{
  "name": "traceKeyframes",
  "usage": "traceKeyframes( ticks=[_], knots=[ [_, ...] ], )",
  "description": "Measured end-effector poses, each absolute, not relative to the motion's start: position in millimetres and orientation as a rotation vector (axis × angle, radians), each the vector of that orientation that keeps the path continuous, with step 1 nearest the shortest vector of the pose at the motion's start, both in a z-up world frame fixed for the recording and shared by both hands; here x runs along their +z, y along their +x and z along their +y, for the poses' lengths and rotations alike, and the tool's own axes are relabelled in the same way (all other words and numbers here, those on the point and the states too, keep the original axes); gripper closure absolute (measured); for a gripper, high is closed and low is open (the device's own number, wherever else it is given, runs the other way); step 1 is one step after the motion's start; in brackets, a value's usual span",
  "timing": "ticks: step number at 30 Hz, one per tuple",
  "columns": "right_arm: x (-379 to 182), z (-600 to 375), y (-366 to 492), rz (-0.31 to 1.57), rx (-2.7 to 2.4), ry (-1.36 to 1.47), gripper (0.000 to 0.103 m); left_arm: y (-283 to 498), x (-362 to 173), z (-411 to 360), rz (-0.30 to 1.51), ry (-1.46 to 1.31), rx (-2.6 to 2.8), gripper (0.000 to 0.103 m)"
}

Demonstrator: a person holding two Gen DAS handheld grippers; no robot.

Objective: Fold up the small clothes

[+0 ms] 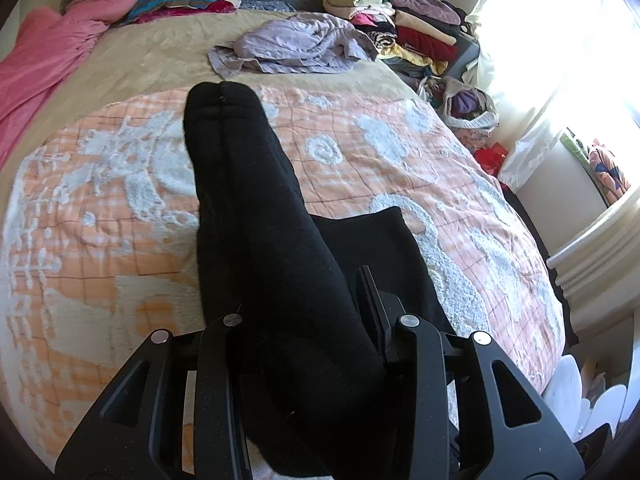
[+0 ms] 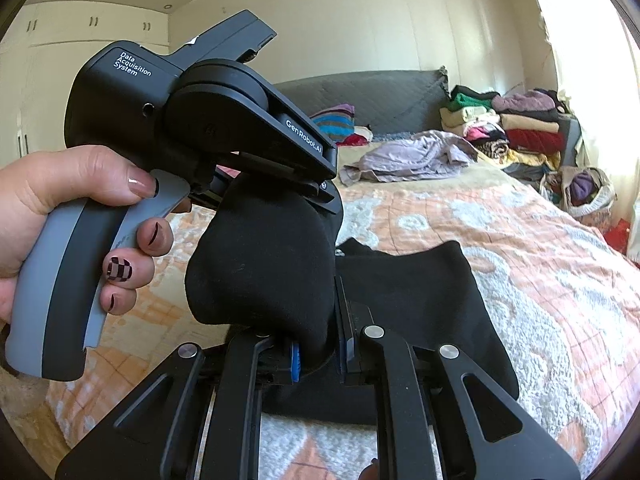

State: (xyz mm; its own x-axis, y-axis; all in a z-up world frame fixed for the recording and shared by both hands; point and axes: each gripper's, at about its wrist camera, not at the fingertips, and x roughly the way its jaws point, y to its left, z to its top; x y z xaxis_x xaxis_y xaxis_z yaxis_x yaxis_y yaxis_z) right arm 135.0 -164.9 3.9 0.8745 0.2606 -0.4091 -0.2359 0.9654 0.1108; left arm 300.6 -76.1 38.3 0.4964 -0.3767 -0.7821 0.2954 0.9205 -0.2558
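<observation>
A long black sock [image 1: 240, 168] runs forward over the bed from my left gripper [image 1: 304, 300], which is shut on its near end. In the right wrist view the same sock [image 2: 260, 272] hangs as a bulging fold from the left gripper [image 2: 320, 188], held by a hand [image 2: 52, 200]. My right gripper [image 2: 320, 344] is shut on the lower end of that fold, its blue pads [image 2: 296, 360] pressing the fabric. A second black piece [image 1: 380, 248] [image 2: 420, 300] lies flat on the quilt, just right of both grippers.
An orange and white quilt [image 1: 120, 184] covers the bed. A crumpled lilac garment [image 1: 288, 46] lies farther back. Stacks of folded clothes [image 1: 400, 20] and a bag [image 1: 468, 104] crowd the far right edge. A pink blanket [image 1: 48, 60] lies at the left.
</observation>
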Motion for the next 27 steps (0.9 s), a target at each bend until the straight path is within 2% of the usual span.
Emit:
traceKeyframes(
  ticks=[17,23,25,27],
  knots=[
    [-38,-210,154,0.555,0.252,0.19,0.091,325,1,-124,1.056,-0.09,-0.454,0.064],
    [-44,-221,160,0.587,0.275,0.262,0.09,330,-8,-131,1.069,-0.119,-0.464,0.049],
    [-47,-226,161,0.603,0.278,0.294,0.088,331,-8,-130,1.061,-0.149,-0.478,0.035],
    [-53,-234,165,0.628,0.28,0.344,0.088,329,-6,-128,1.047,-0.174,-0.503,0.031]
  ],
)
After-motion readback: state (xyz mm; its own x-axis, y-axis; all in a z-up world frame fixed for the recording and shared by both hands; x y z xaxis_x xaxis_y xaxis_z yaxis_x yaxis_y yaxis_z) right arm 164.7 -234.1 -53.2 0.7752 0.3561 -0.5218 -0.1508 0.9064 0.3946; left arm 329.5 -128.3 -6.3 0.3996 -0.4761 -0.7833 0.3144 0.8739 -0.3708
